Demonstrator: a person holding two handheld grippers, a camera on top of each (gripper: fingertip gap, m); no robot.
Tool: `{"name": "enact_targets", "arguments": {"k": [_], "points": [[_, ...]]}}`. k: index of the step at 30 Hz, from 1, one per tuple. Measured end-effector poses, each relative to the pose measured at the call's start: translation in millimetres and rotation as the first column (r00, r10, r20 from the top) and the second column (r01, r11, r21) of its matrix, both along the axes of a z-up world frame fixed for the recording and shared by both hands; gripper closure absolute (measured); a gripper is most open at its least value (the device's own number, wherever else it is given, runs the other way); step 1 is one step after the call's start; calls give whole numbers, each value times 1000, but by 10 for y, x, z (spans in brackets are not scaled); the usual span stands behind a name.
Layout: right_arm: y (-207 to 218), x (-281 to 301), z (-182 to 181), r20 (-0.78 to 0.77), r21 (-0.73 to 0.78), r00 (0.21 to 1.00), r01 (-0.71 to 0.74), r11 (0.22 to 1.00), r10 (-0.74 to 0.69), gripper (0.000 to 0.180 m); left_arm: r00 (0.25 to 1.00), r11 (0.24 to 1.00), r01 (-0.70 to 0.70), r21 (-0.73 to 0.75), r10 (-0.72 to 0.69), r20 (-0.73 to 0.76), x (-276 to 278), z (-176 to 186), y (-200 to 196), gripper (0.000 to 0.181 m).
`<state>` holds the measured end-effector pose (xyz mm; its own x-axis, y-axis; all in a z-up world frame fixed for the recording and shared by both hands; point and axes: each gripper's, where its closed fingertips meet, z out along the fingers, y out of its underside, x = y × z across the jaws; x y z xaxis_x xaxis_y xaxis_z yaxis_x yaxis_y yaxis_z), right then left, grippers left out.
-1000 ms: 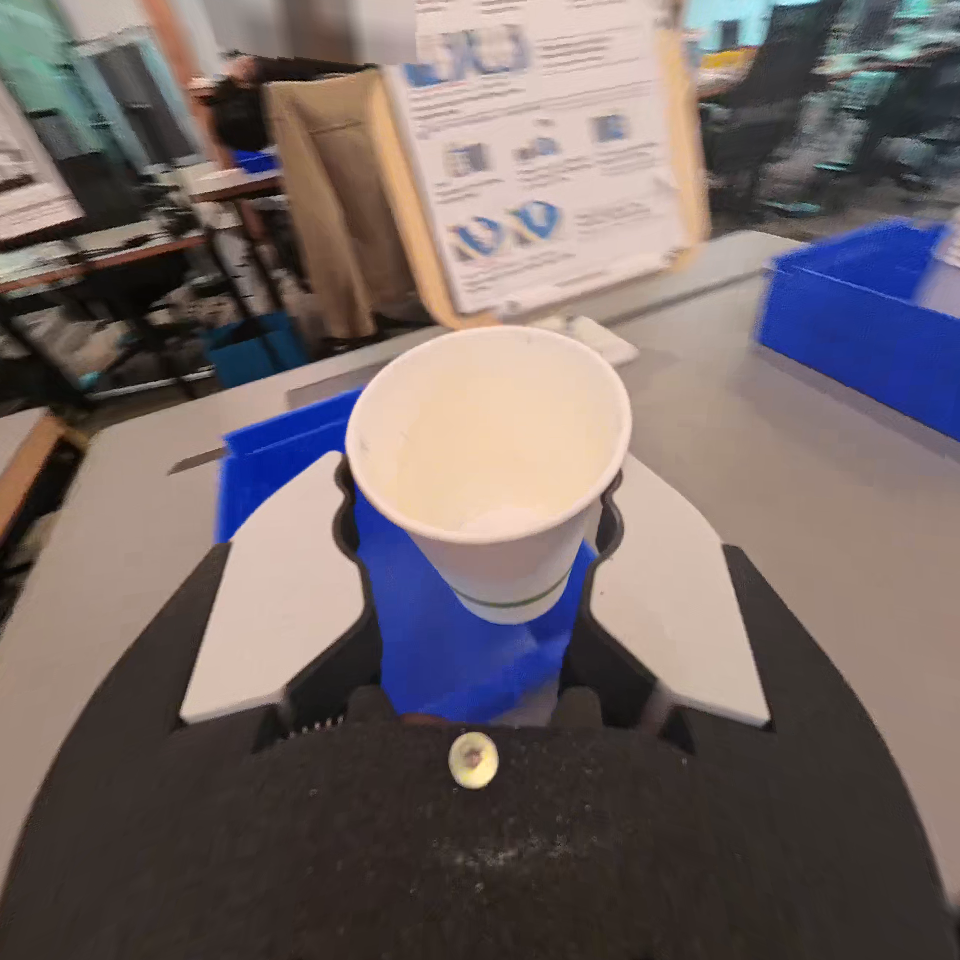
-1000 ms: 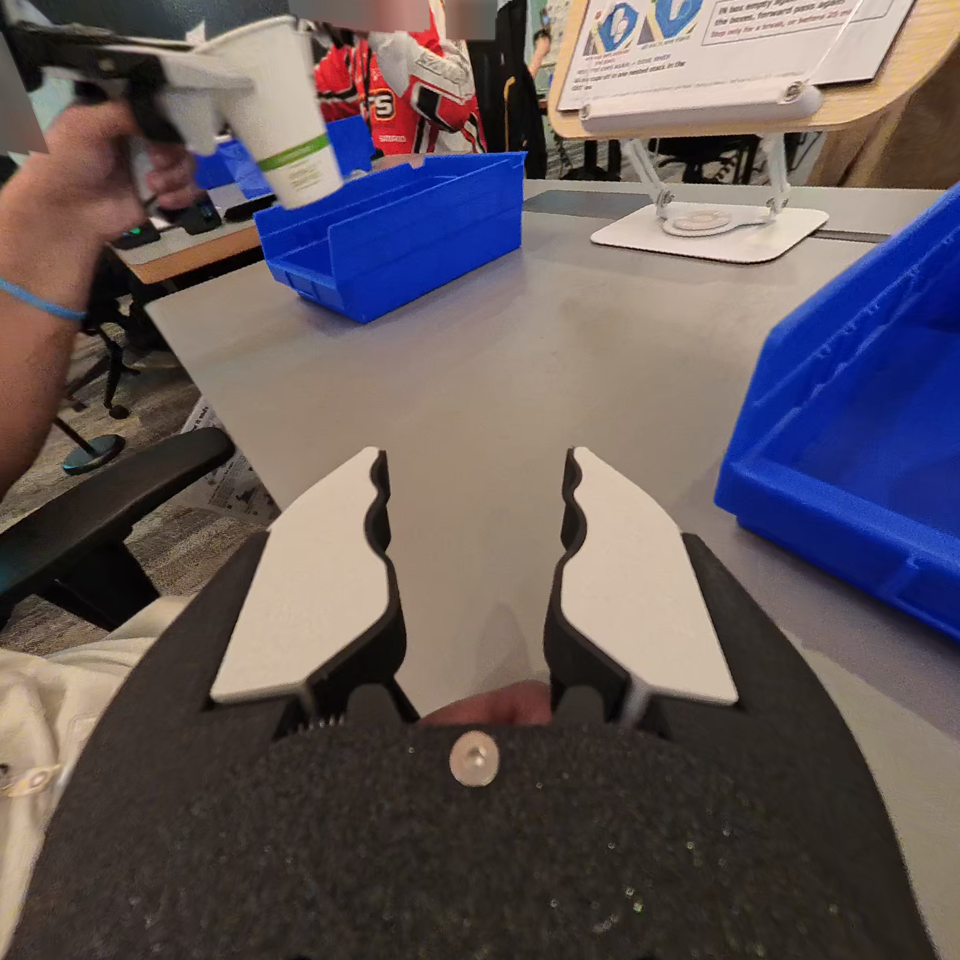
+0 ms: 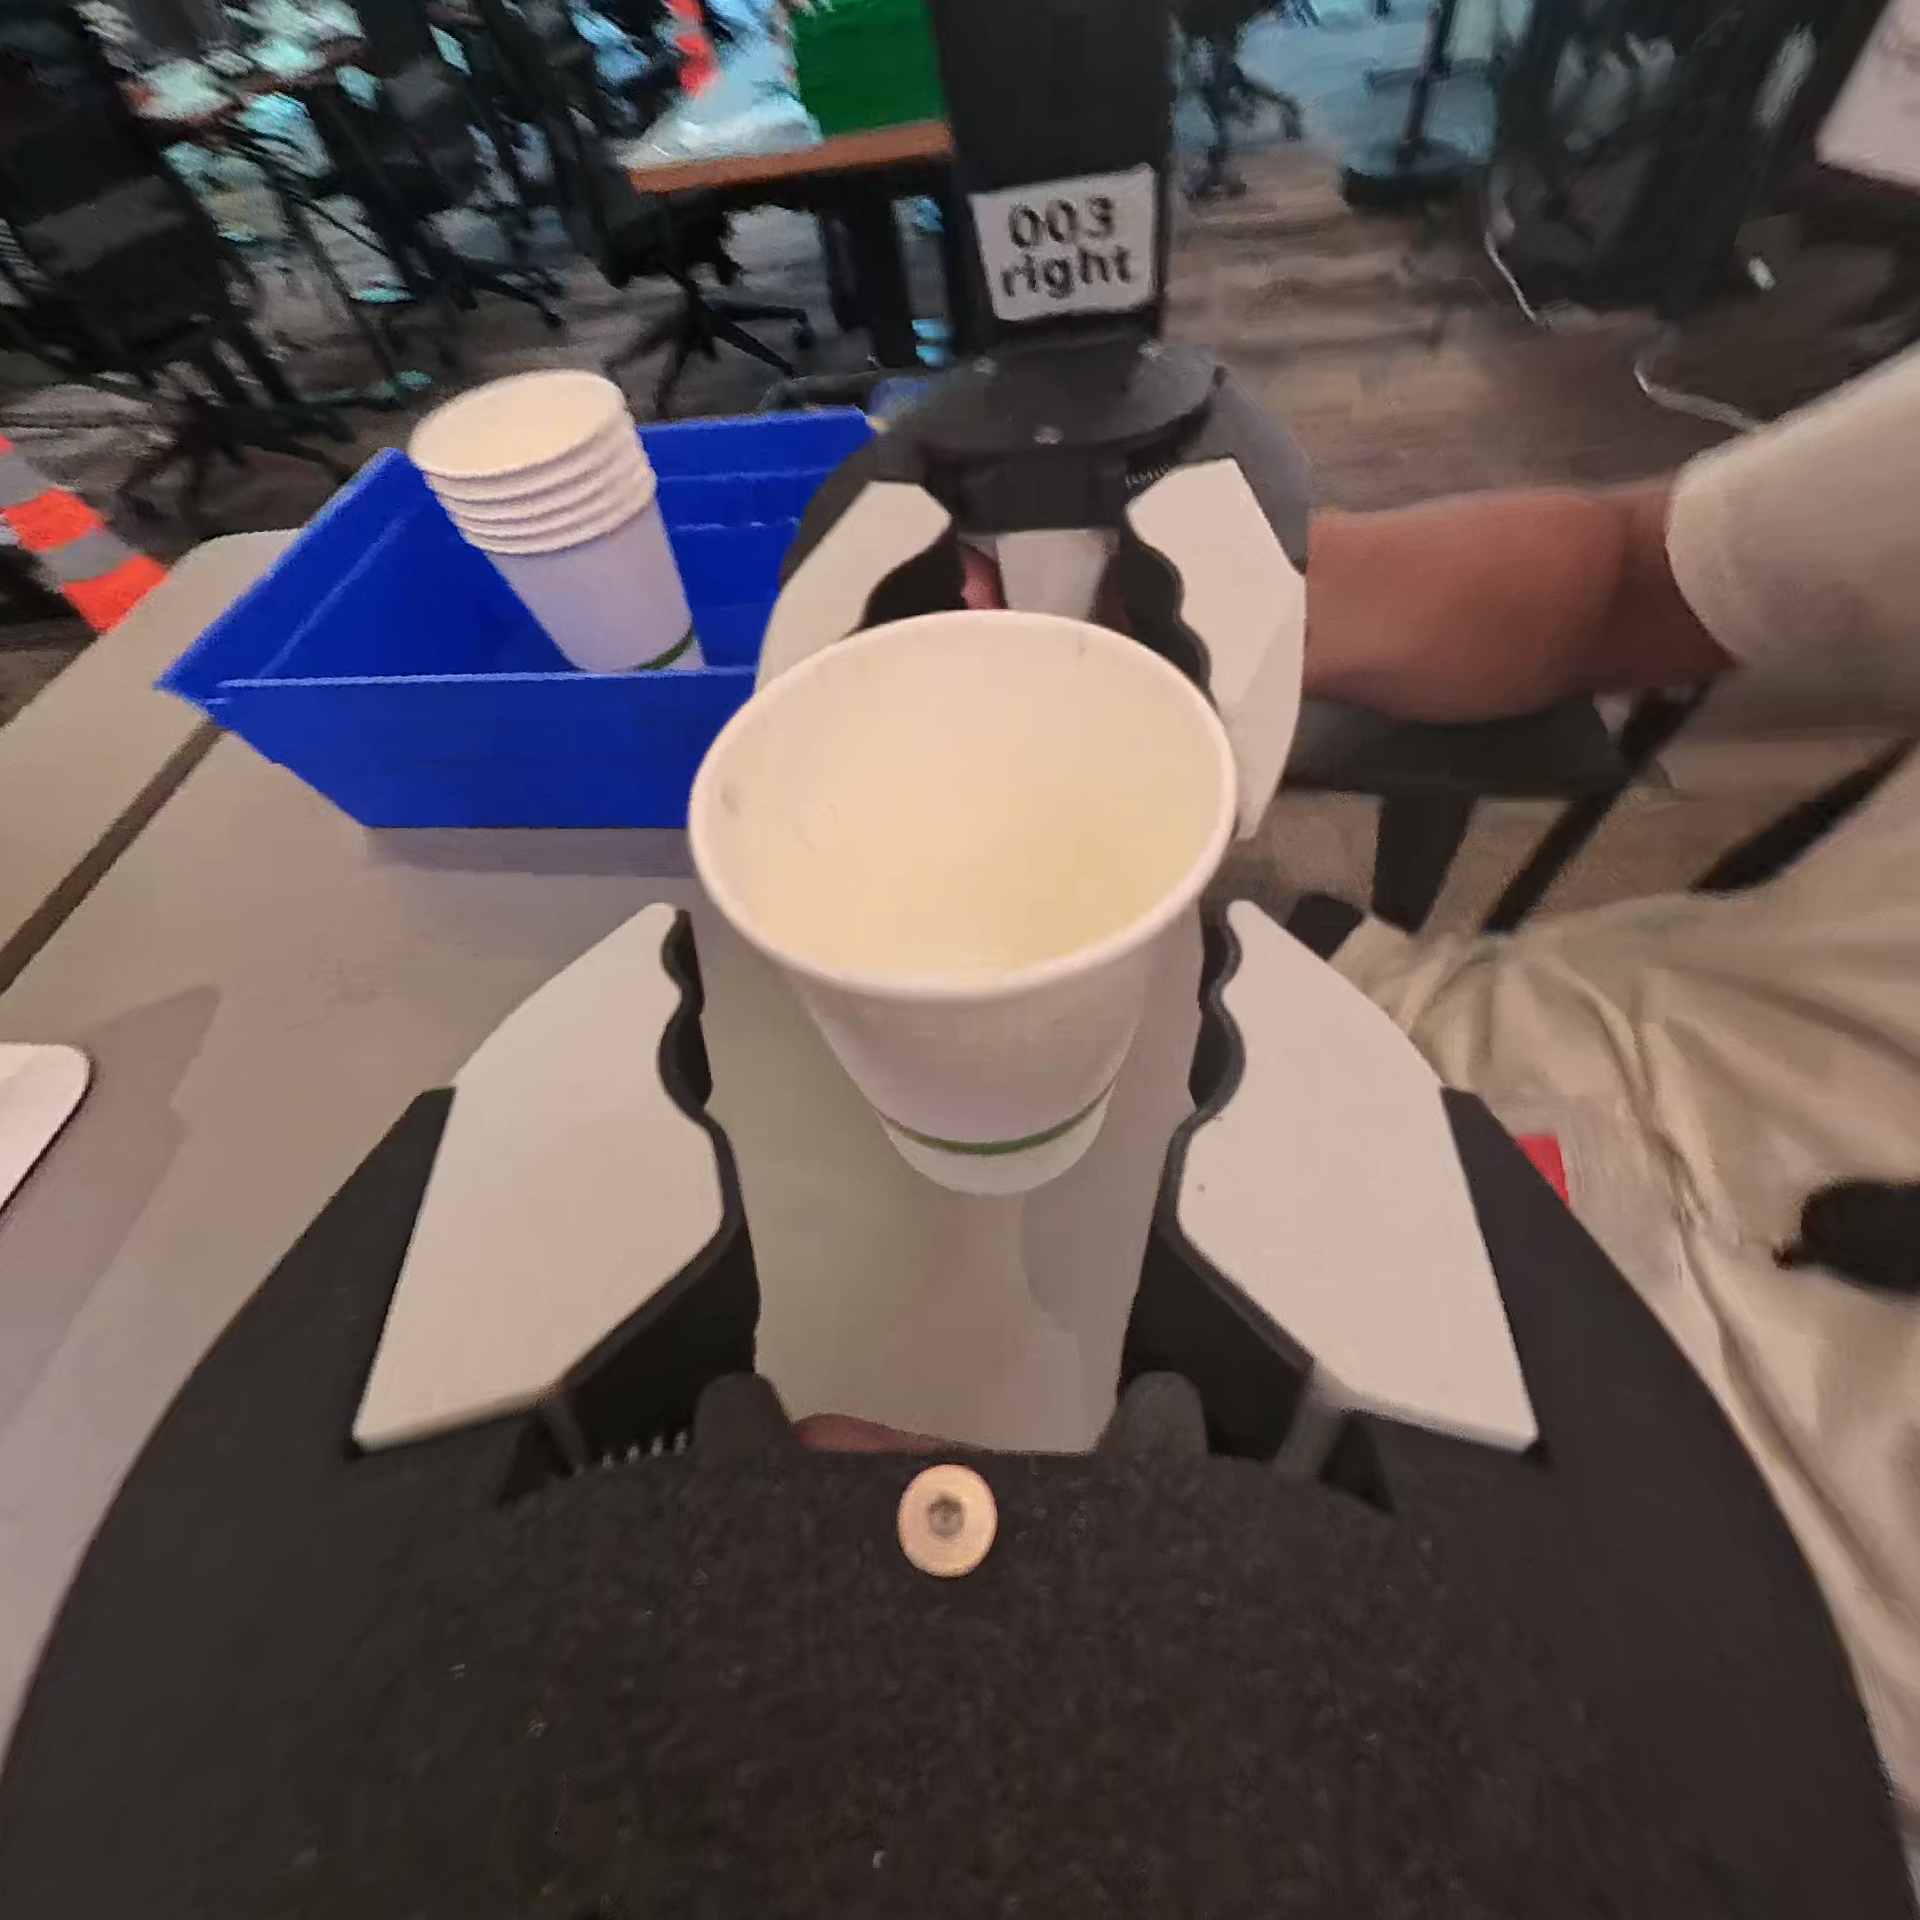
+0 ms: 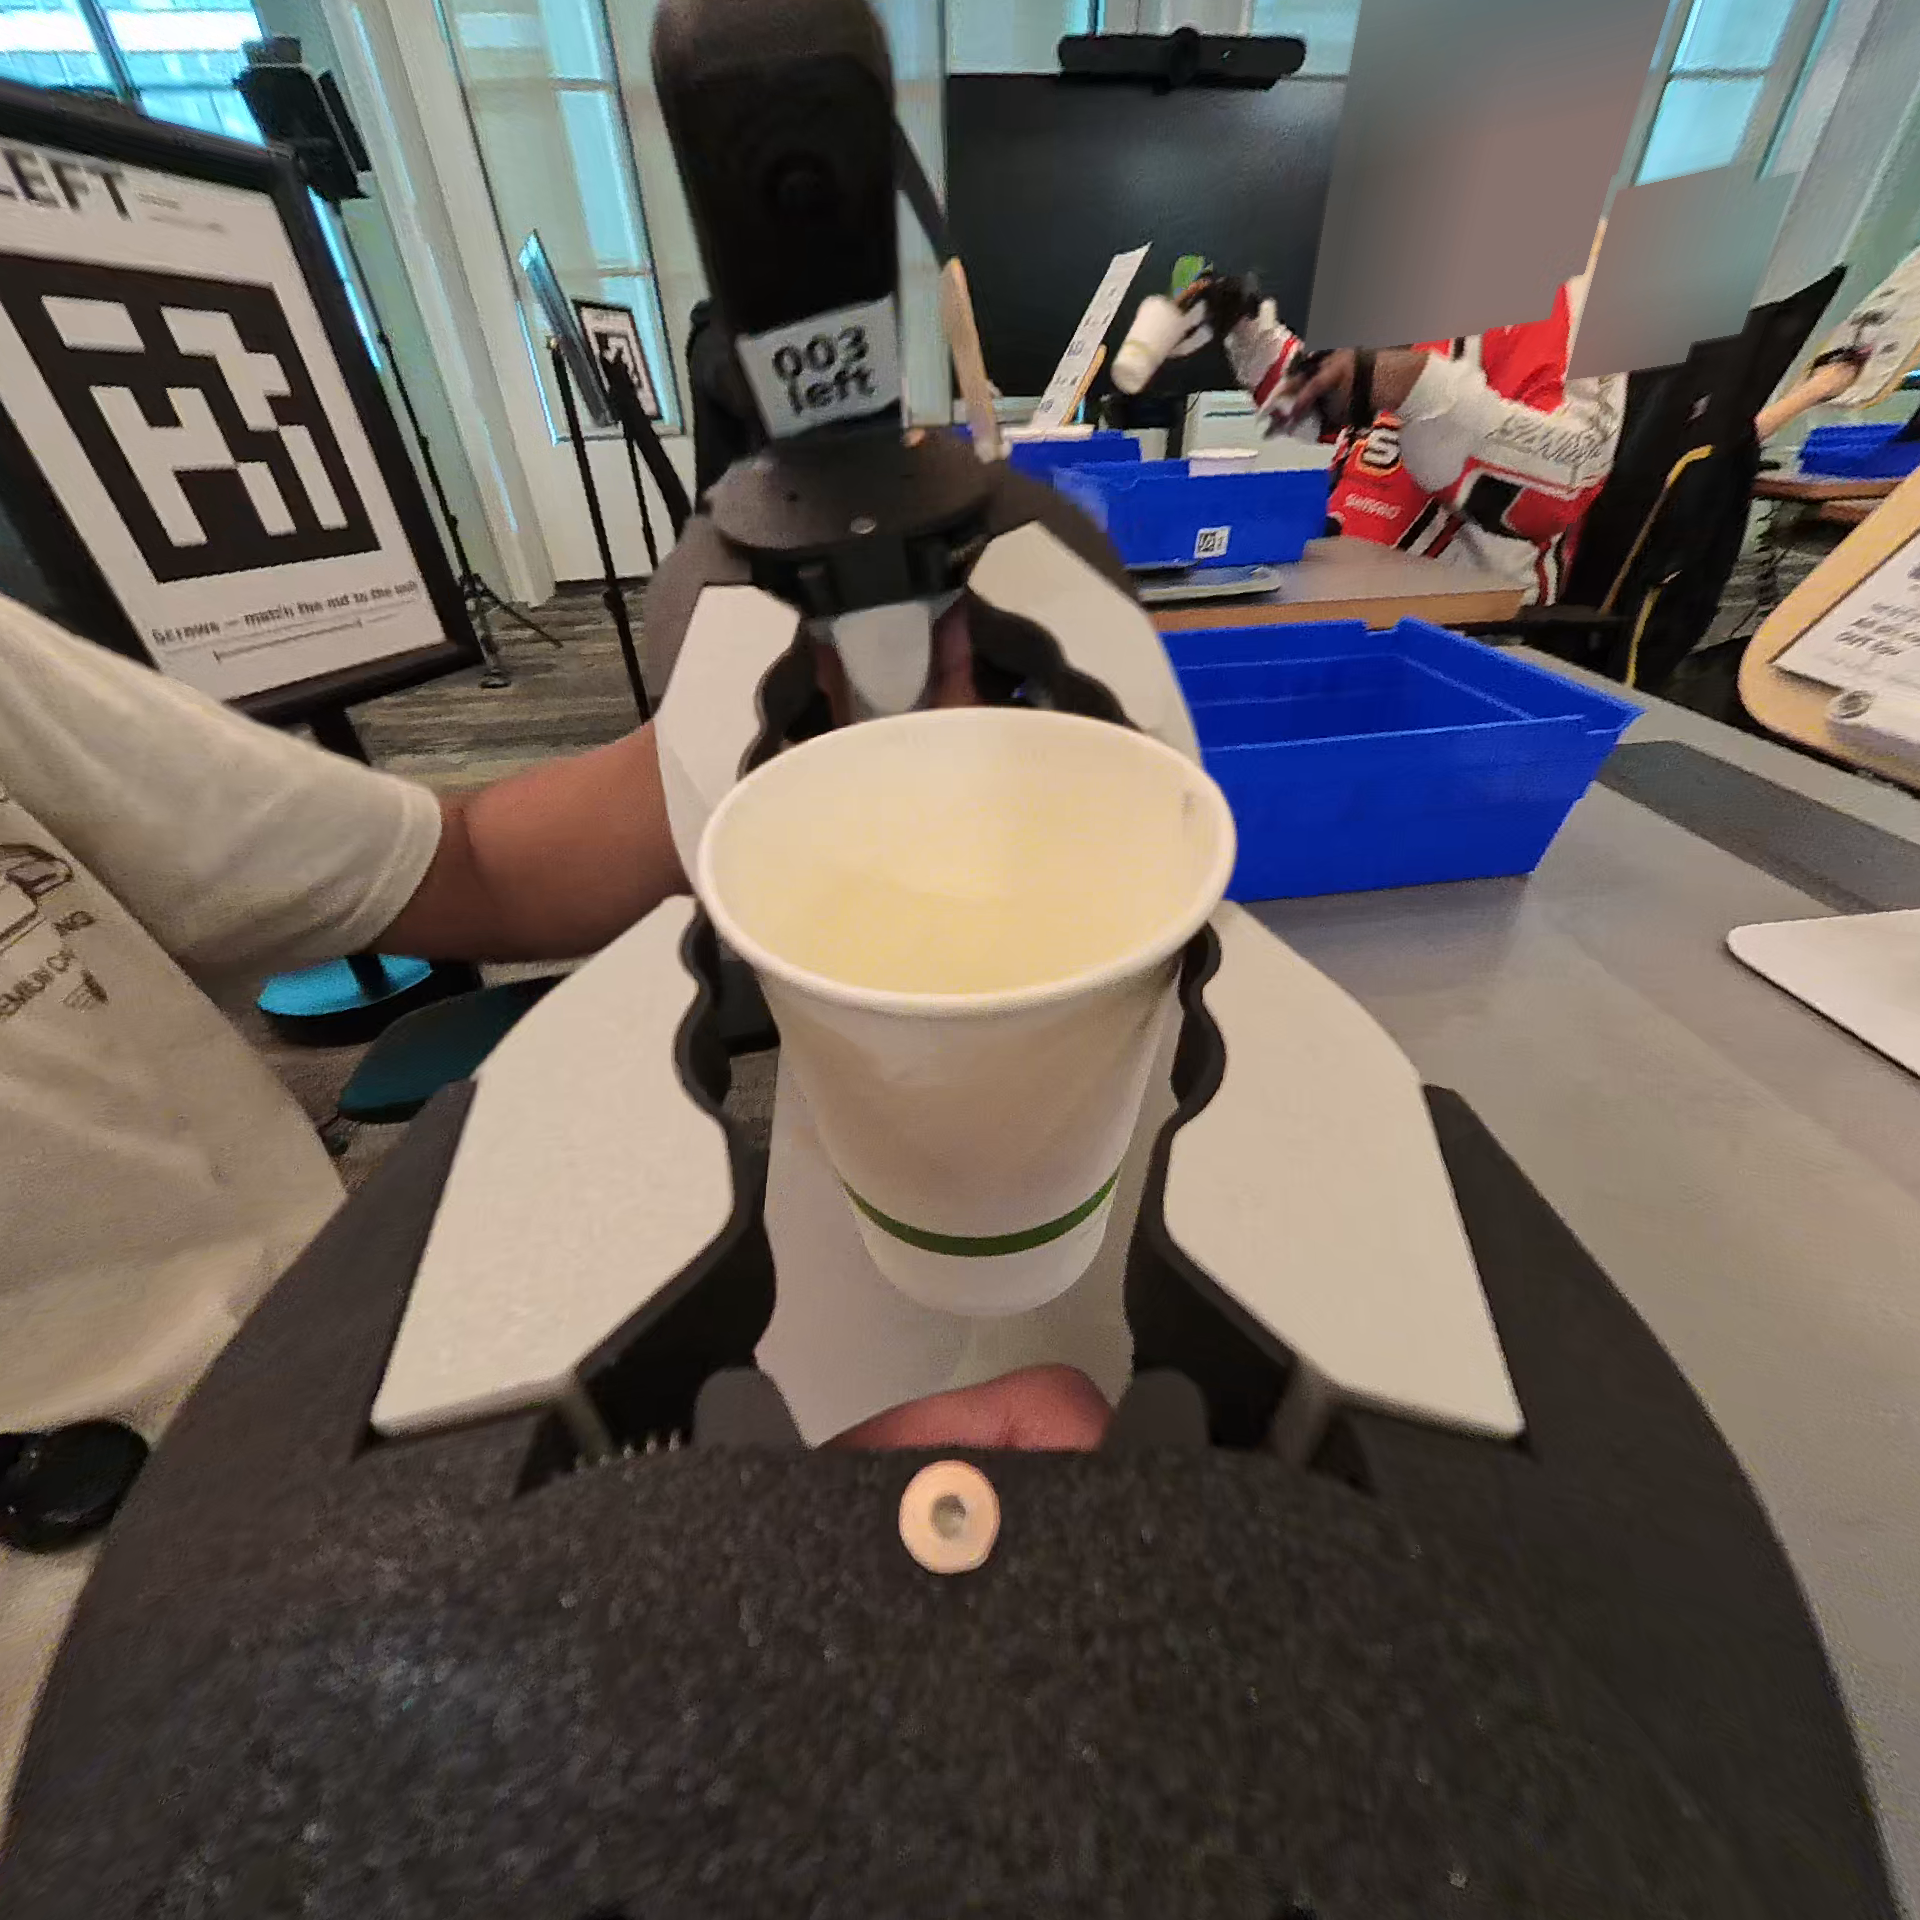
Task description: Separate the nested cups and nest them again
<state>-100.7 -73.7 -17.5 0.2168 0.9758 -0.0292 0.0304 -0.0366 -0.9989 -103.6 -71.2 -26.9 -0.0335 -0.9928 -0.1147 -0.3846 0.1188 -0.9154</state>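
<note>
1. Change since the earlier frame: the left gripper (image 3: pixel 951 997) held the paper cup (image 3: pixel 961 883) alone over a blue bin; it now faces the right gripper (image 4: pixel 951 997) with the cup between them. The right gripper, then empty and spread over the worktop (image 4: pixel 1610 1091), has closed in around the cup.
2. Grip: both grippers' fingers flank the cup wall below the rim. Which gripper bears the load cannot be told.
3. Cup: upright, in the air above the worktop edge, mouth open, green band near the base.
4. Clearance: bare grey worktop beneath; a blue bin (image 3: pixel 468 717) with a stack of nested cups (image 3: pixel 561 520) stands beyond, well apart; a second blue bin (image 4: pixel 1382 758) lies on the other side.
5. Room: office chairs and desks behind.
</note>
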Motion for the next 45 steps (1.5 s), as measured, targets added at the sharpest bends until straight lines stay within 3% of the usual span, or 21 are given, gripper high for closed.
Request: {"name": "enact_targets", "arguments": {"k": [3, 6, 11, 13, 17, 20, 25, 30, 37, 41, 45], "points": [[41, 135, 93, -13, 14, 997, 74, 997, -73, 95, 955, 967, -242, -76, 251, 157, -149, 41, 104, 93], [152, 313, 148, -20, 28, 980, 198, 980, -197, 94, 778, 809, -559, -178, 587, 225, -479, -252, 304, 100], [437, 732, 342, -50, 66, 894, 447, 892, -445, 94, 596, 633, -770, -82, 759, 261, -852, -541, 390, 108], [628, 1163, 641, -122, 67, 784, 619, 783, -609, 94, 603, 644, -757, -110, 754, 260, -816, -541, 375, 108], [1057, 2324, 1052, -188, 43, 414, 909, 414, -890, 94, 647, 680, -722, -127, 729, 223, -706, -623, 342, 107], [1450, 2802, 939, -89, 20, 302, 953, 301, -949, 94, 654, 683, -722, -110, 726, 215, -698, -654, 347, 107], [1909, 3003, 624, 30, 1, 272, 962, 273, -962, 93, 653, 682, -725, -91, 724, 224, -742, -610, 366, 107], [2106, 3015, 265, 146, -13, 248, 968, 249, -958, 93, 646, 678, -726, -113, 729, 226, -793, -595, 392, 107], [2028, 3022, -93, 262, -63, 268, 963, 260, -927, 92, 662, 685, -724, -80, 723, 199, -776, -651, 394, 106], [1869, 3000, -264, 377, -82, 316, 948, 308, -870, 91, 671, 693, -716, -87, 717, 187, -747, -690, 386, 105], [1719, 3081, -268, 431, -9, 285, 950, 312, -856, 92, 673, 694, -712, -104, 717, 178, -733, -707, 391, 98]]}}
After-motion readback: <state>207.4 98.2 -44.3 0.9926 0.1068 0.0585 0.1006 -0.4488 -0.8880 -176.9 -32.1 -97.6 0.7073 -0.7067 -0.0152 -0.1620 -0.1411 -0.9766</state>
